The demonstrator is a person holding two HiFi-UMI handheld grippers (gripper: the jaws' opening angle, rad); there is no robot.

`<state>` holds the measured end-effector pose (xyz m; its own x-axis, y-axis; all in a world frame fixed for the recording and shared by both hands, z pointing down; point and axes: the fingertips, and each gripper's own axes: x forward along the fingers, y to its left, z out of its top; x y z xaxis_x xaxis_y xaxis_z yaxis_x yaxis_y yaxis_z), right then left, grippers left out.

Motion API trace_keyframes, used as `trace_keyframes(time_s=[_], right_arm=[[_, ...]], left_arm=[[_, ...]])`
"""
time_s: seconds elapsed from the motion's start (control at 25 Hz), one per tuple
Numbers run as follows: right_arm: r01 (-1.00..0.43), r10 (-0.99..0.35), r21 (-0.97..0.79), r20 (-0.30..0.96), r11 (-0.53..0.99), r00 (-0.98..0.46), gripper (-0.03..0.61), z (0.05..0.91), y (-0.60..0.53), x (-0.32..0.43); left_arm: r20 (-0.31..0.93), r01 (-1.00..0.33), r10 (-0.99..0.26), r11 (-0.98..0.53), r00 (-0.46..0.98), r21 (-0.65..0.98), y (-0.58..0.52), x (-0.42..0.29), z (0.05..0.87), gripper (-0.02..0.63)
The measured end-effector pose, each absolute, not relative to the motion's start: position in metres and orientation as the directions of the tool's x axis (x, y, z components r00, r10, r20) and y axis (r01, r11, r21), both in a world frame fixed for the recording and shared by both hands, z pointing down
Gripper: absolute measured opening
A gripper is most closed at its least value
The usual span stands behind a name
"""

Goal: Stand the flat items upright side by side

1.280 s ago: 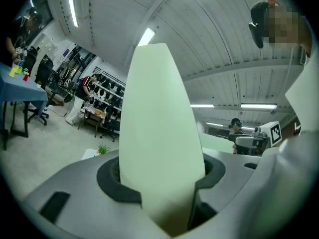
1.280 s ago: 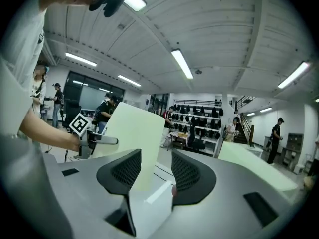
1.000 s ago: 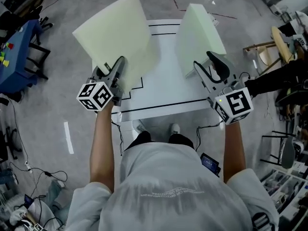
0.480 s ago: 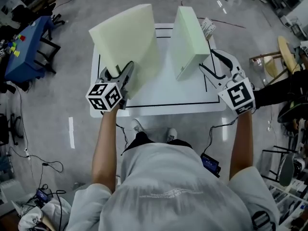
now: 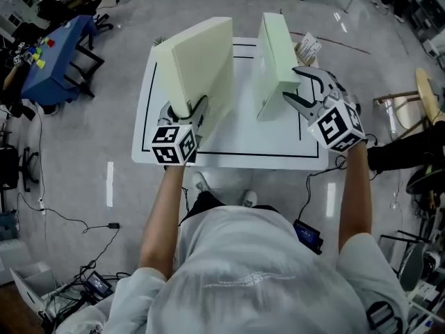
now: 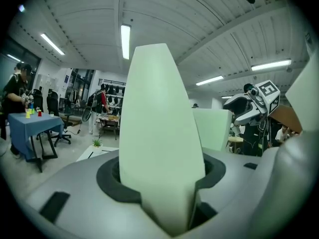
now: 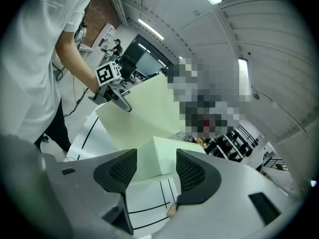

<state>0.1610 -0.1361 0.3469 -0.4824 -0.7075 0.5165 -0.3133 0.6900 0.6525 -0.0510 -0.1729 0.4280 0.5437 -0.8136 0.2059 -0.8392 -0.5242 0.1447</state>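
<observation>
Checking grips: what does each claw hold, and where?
Left claw grips the pale green foam slab by its near lower corner. Right claw, jaws just opening, holds nothing; the second slab stands beyond them.

No legible text or numbers.

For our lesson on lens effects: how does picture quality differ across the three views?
Head view: sharp and evenly lit. Left gripper view: fisheye bows the ceiling, corners go black. Right gripper view: same curving, plus a mosaic patch.
</observation>
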Motion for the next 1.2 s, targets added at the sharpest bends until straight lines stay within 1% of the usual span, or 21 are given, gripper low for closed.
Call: trace_keyframes(time_s=[0.12,0.24,0.48,0.64,0.8,1.04,1.2], right_arm=[[-0.286,-0.721,0.684,0.512,0.671,-0.467,0.273,0.353,-0.142,0.166],[-0.291,-0.720,0.687,0.490,0.666,-0.492,0.275,0.351,-0.143,0.164],[-0.314,-0.732,0.691,0.463,0.652,-0.500,0.276,0.349,-0.148,0.151],[-0.337,-0.744,0.690,0.450,0.641,-0.493,0.276,0.350,-0.152,0.150],[-0.339,-0.747,0.693,0.444,0.636,-0.495,0.275,0.352,-0.157,0.154],[-0.348,-0.716,0.658,0.442,0.668,-0.541,0.275,0.350,-0.159,0.148],[-0.345,-0.699,0.646,0.434,0.681,-0.568,0.275,0.349,-0.161,0.146]], left_arm=[[0.226,-0.854,-0.825,-0.514,0.518,0.081,-0.171,-0.037,0.435,0.265],[0.245,-0.865,-0.838,-0.501,0.487,0.007,-0.170,-0.022,0.442,0.265],[0.230,-0.870,-0.852,-0.492,0.470,-0.042,-0.181,0.005,0.445,0.276],[0.235,-0.843,-0.833,-0.531,0.501,-0.089,-0.184,0.035,0.445,0.285],[0.246,-0.820,-0.809,-0.566,0.534,-0.083,-0.187,0.054,0.447,0.303],[0.254,-0.738,-0.730,-0.670,0.635,-0.079,-0.172,0.075,0.454,0.344],[0.284,-0.717,-0.709,-0.691,0.646,-0.096,-0.159,0.082,0.469,0.360]])
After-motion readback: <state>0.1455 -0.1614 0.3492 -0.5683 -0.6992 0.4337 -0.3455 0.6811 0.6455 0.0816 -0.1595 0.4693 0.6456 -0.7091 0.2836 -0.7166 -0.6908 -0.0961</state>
